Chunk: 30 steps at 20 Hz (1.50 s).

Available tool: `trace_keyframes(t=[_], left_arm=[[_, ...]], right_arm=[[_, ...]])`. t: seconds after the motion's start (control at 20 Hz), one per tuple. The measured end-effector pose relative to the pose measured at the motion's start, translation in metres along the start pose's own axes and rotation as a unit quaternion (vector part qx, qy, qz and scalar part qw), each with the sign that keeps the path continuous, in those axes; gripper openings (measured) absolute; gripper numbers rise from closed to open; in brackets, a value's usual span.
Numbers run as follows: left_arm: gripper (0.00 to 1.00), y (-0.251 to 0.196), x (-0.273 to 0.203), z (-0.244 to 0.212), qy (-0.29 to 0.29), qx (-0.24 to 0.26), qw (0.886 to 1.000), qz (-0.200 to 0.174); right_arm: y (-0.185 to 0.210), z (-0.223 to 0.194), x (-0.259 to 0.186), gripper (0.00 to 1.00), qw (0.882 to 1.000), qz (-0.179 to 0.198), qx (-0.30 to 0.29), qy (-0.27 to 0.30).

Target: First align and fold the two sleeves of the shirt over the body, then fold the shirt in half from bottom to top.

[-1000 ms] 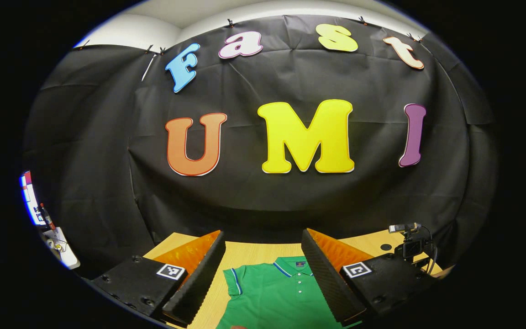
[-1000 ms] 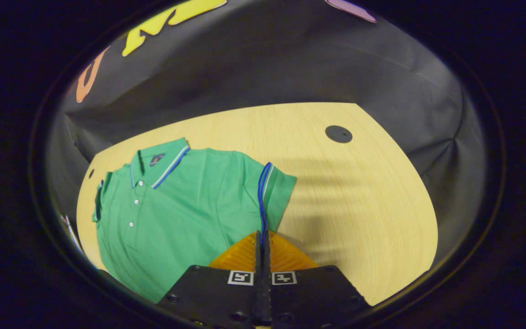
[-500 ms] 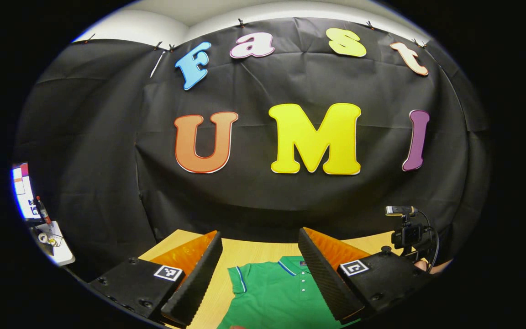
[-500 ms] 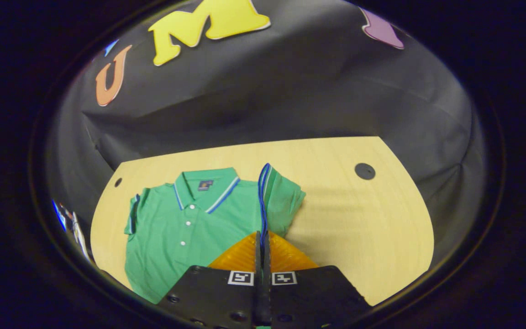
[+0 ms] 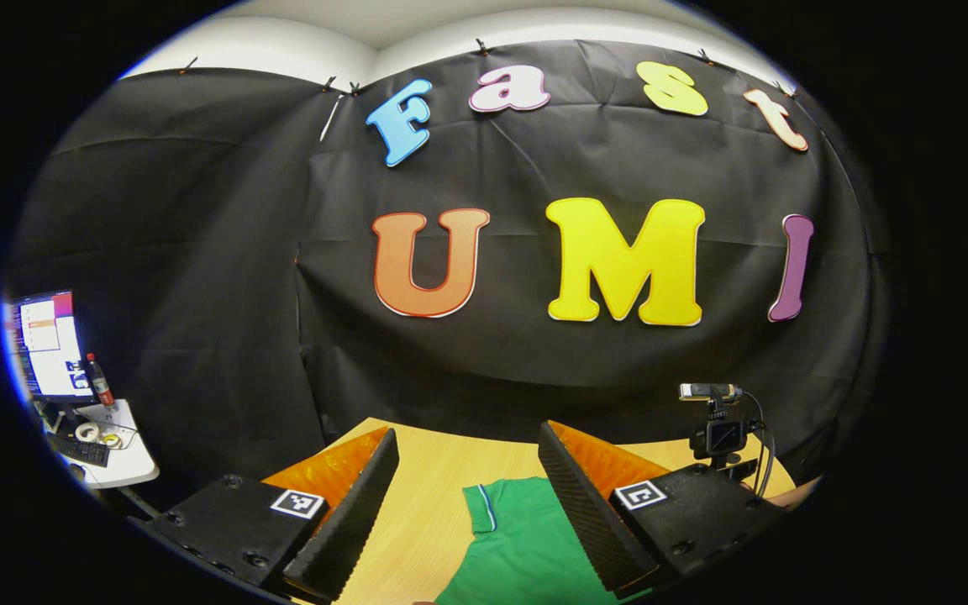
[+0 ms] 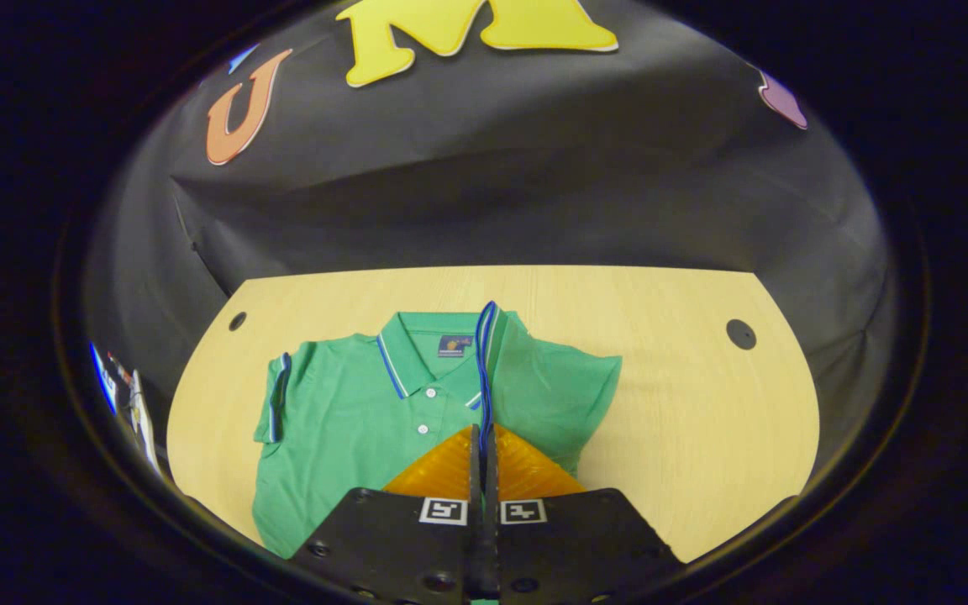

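So the green polo shirt (image 6: 349, 420) is lying flat, front up, on the light wooden table (image 6: 686, 420), collar toward the black cloth wall at the back. The right gripper (image 6: 484, 430) has its two fingers pressed together with the striped cuff of the right sleeve (image 6: 485, 361) pinched between them, and that cuff runs straight up from the tips as a thin blue-edged line. The sleeve fabric is pulled in over the chest, so the cuff sits right next to the collar (image 6: 417, 353) and the button placket, and a flap of green fans out to the right of the cuff line. That gripper is low over the shirt and pointed down at it, so the whole tabletop shows in the right gripper view. The other sleeve (image 6: 278, 403) is flat out on the far side, its cuff near the table's edge.

The left gripper (image 5: 467, 441) is spread wide with nothing between the fingers. It's held high and pretty level, pointed at the back wall more than at the table, with just a strip of table and a piece of the shirt with its sleeve cuff showing between the fingers. Off to its right there's a small camera on a stand (image 5: 715, 424) with a cable, and off to the left a monitor (image 5: 43, 344) on a white side table.
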<state>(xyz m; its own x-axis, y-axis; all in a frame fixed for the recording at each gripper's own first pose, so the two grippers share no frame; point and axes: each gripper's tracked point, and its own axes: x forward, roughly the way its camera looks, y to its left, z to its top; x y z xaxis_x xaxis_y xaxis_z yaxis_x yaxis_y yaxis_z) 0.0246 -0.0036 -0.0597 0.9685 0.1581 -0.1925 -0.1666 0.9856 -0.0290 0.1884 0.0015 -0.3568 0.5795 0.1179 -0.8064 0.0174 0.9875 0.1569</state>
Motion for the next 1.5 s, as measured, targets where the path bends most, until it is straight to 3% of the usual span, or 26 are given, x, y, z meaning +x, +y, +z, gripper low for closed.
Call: trace_keyframes(t=[0.1, 0.25, 0.35, 0.4, 0.45, 0.5, 0.55, 0.85, 1.0, 1.15, 1.5], left_arm=[[1.0, 0.008, -0.001, -0.002, 0.004, -0.002, 1.0, 0.004], [1.0, 0.013, 0.003, -0.006, 0.009, -0.004, 1.0, -0.001], [1.0, 0.012, 0.009, -0.012, 0.015, -0.004, 1.0, -0.009], [1.0, 0.011, 0.013, -0.014, 0.018, -0.004, 1.0, -0.014], [1.0, 0.008, 0.018, -0.02, 0.025, -0.005, 0.999, -0.022], [1.0, 0.005, 0.023, -0.026, 0.033, -0.006, 0.999, -0.031], [1.0, 0.0, 0.029, -0.034, 0.044, -0.01, 0.998, -0.042], [1.0, -0.024, 0.075, -0.109, 0.174, -0.027, 0.98, -0.088], [1.0, -0.032, 0.1, -0.149, 0.245, -0.048, 0.963, -0.104], [1.0, -0.037, 0.117, -0.198, 0.322, -0.057, 0.937, -0.122], [1.0, -0.033, 0.157, -0.264, 0.428, -0.034, 0.896, -0.115]], right_arm=[[0.011, -0.008, 0.005, 0.0, 1.0, 0.007, -0.01, 0.011], [0.024, -0.003, -0.01, 0.36, 0.999, 0.028, -0.006, -0.016], [0.019, 0.003, -0.031, 0.67, 0.999, 0.021, -0.017, -0.043], [0.015, 0.005, -0.042, 0.76, 0.998, 0.016, -0.024, -0.055], [0.013, 0.007, -0.057, 0.92, 0.997, 0.012, -0.029, -0.066], [0.01, 0.01, -0.07, 0.87, 0.996, 0.009, -0.035, -0.078], [0.009, 0.013, -0.086, 0.93, 0.995, 0.009, -0.043, -0.09], [-0.026, 0.027, -0.189, 0.95, 0.982, -0.022, -0.084, -0.166], [-0.054, 0.025, -0.219, 0.95, 0.981, -0.047, -0.065, -0.176], [-0.078, 0.018, -0.239, 0.95, 0.98, -0.069, -0.051, -0.18], [-0.111, -0.018, -0.241, 0.96, 0.985, -0.097, -0.036, -0.139]])
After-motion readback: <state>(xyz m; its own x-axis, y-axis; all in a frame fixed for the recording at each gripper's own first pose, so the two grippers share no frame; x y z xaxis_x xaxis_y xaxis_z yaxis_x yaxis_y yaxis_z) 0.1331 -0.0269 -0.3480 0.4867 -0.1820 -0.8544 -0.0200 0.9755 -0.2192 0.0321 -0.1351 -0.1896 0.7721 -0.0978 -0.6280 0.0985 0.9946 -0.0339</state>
